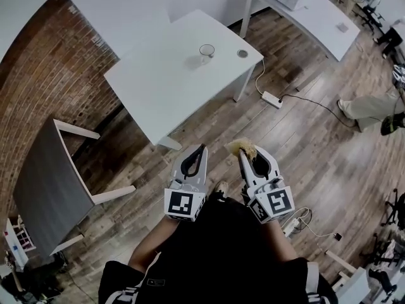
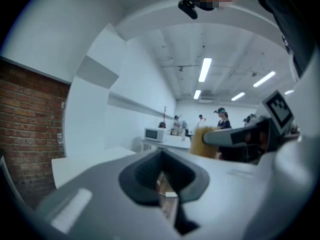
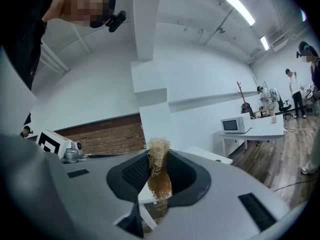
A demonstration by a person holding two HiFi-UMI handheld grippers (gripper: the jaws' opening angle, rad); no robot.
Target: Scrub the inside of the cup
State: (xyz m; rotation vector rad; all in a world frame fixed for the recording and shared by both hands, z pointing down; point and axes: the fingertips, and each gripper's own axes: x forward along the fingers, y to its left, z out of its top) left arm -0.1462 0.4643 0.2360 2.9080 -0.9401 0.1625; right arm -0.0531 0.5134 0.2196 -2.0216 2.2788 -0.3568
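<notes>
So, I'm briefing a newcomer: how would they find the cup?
Look at the white table beside the brick wall. Toward its far end stands the cup, a clear upright glass; its only neighbour, a grey disc, lies flat.

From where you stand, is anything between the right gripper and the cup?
Nothing visible. Only wood floor and bare white table lie between the right gripper, shut on the scrubber, and the cup.

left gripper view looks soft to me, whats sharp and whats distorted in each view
Left gripper view: the shut left gripper is blurred up close. Right gripper view: the scrubber is fairly sharp. Head view: fisheye bends the brick wall, and the cup is small but clear.
</notes>
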